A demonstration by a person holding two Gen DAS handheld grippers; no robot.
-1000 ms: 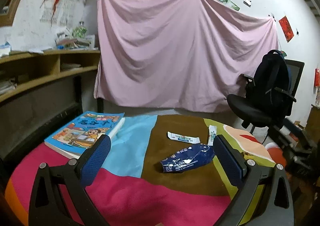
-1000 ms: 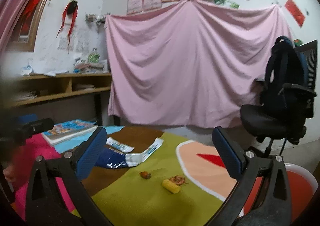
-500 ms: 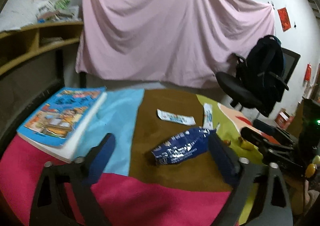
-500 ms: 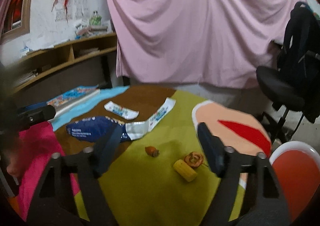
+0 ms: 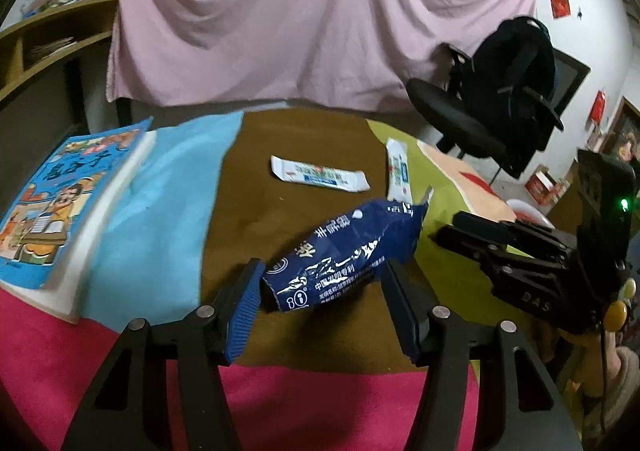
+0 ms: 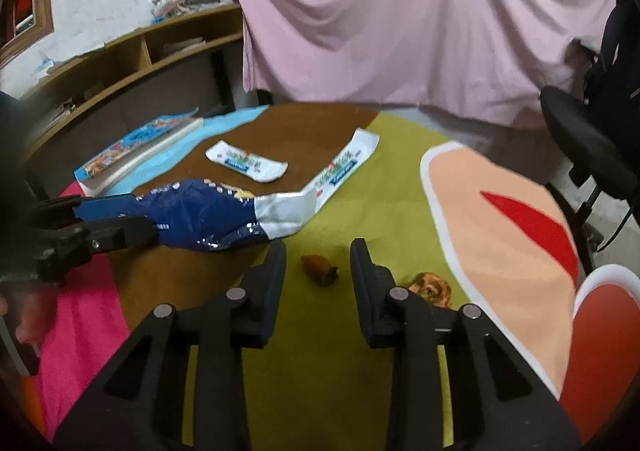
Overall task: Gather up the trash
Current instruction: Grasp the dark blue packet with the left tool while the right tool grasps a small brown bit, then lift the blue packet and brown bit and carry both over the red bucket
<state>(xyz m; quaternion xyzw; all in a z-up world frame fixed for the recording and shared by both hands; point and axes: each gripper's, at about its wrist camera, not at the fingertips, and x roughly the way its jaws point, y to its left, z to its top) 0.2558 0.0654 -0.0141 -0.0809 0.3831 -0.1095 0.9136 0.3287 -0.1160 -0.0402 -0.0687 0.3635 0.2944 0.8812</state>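
Pink cloth (image 5: 304, 19) hangs behind a table with a patchwork cover (image 5: 172, 187). On it lies a crinkly blue bag (image 5: 344, 251), between the closing jaws of the left gripper (image 5: 320, 303); the left pad looks just touching it. The bag could slip or squash sideways if pinched only at its end. The right gripper (image 6: 319, 279) is closing around a small brown scrap (image 6: 320, 270), not touching yet.

left wrist: close above the table (image 5: 168, 195), facing down and forward, pink sheet (image 5: 320, 11) at 12 o'clock | right wrist: same tilt, further right, chair (image 6: 588, 139) at 2 o'clock | shared: blue wrapper (image 5: 344, 251) (image 6: 200, 219), two white wrappers, book (image 5: 60, 203) (image 6: 136, 147)
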